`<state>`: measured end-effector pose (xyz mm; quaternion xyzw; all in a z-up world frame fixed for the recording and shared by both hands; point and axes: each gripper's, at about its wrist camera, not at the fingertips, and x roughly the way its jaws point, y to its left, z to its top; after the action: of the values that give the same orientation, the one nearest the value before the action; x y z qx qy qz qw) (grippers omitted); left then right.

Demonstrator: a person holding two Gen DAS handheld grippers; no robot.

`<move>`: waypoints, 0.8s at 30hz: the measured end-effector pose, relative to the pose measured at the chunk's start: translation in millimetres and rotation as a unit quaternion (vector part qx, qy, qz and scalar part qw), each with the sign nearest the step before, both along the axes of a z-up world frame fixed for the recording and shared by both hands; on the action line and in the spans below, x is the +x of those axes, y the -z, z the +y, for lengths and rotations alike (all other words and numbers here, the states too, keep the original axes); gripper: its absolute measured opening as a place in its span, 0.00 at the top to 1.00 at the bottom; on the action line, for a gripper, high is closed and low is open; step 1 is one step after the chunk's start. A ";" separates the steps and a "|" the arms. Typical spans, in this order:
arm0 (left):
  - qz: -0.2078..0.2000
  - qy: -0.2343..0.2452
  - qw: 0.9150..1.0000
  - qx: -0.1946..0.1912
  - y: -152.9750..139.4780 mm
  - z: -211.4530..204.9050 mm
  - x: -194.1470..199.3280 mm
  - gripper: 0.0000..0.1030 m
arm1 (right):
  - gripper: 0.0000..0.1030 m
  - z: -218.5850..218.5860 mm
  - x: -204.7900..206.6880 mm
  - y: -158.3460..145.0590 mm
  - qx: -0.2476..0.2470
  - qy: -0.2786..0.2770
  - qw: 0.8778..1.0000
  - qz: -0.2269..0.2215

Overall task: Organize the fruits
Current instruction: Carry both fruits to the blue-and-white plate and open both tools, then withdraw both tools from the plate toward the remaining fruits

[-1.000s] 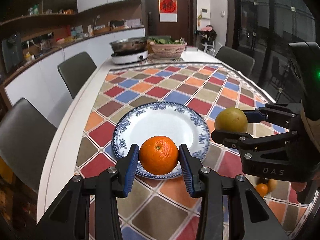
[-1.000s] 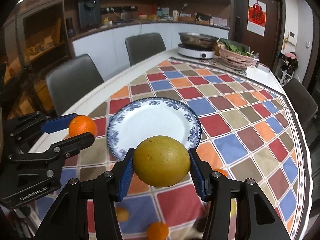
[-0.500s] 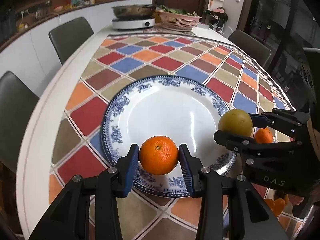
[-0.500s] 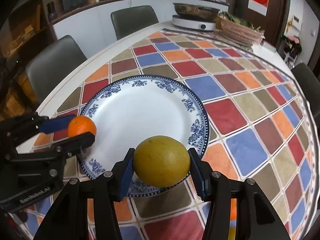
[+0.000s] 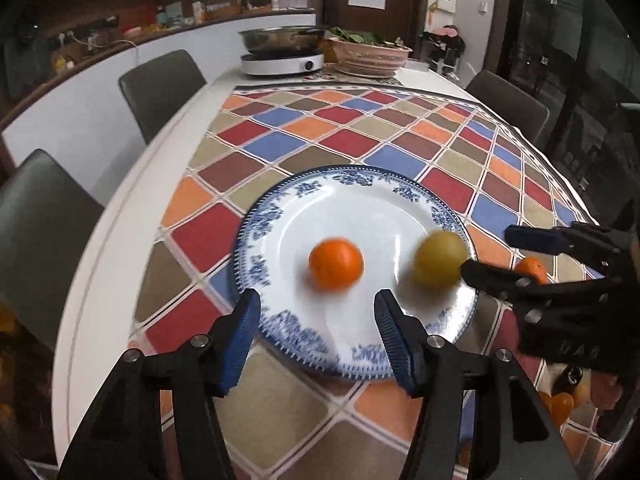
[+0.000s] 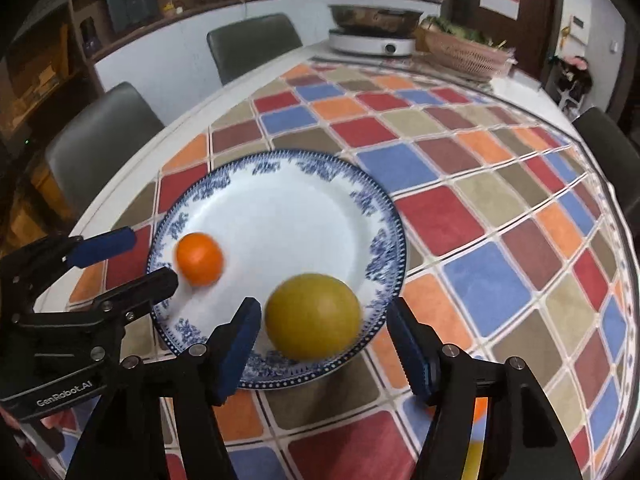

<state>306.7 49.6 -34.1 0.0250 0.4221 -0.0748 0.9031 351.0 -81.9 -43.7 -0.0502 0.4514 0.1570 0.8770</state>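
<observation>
An orange (image 5: 336,265) (image 6: 199,258) and a larger yellow-green fruit (image 5: 438,259) (image 6: 313,317) lie on the white plate with a blue rim (image 5: 372,184) (image 6: 280,208), both blurred. My left gripper (image 5: 318,322) (image 6: 124,258) is open and empty at the plate's near edge, just behind the orange. My right gripper (image 6: 322,340) (image 5: 490,254) is open and empty, its jaws on either side of the yellow-green fruit without touching it.
The plate sits on a checkered tablecloth (image 5: 360,136). Several small oranges (image 5: 530,270) lie on the table to the right of the plate. An induction cooker with a pan (image 5: 282,62) and a basket of greens (image 5: 370,58) stand at the far end. Chairs (image 5: 160,88) line the left side.
Both grippers have opened and let go of their fruit. The orange and the yellow-green fruit now lie on the plate. Both grippers have drawn back slightly.
</observation>
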 end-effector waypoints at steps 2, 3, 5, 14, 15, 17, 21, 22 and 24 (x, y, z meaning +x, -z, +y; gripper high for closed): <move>-0.012 0.004 1.000 0.006 -7.4 -2.0 -12.3 0.41 | 0.36 -4.6 -8.6 -8.9 0.001 0.012 1.000 -0.012; -0.019 0.002 1.000 0.012 -11.1 -3.4 -19.0 0.41 | 0.36 -6.0 -13.4 -12.8 -0.001 0.014 1.000 -0.019; -0.031 -0.002 0.999 0.018 -18.4 -5.7 -33.5 0.40 | 0.36 -8.8 -26.4 -20.7 -0.005 0.016 0.999 -0.034; -0.078 -0.018 0.997 0.017 -47.6 -13.7 -98.2 0.30 | 0.27 -26.2 -88.1 -48.1 0.005 0.028 0.996 -0.085; -0.081 -0.021 0.996 0.015 -49.5 -14.1 -102.4 0.27 | 0.25 -27.8 -94.5 -50.5 0.006 0.030 0.995 -0.092; -0.085 -0.031 0.996 0.013 -55.9 -14.7 -114.3 0.24 | 0.25 -30.8 -109.8 -56.8 0.000 0.036 0.993 -0.110; -0.091 -0.050 0.994 0.015 -64.2 -15.5 -133.4 0.14 | 0.25 -37.4 -136.7 -69.2 -0.017 0.058 0.989 -0.135; -0.091 -0.050 0.995 0.011 -65.7 -16.2 -138.7 0.14 | 0.24 -38.8 -142.0 -71.4 -0.023 0.061 0.988 -0.140; -0.095 -0.048 0.994 0.011 -67.7 -20.1 -150.4 0.14 | 0.17 -42.9 -153.8 -74.8 -0.024 0.065 0.987 -0.148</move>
<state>156.3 29.5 33.5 0.0221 0.3355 -0.0241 0.9415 197.2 -124.8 31.1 -0.0648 0.3227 0.0794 0.9409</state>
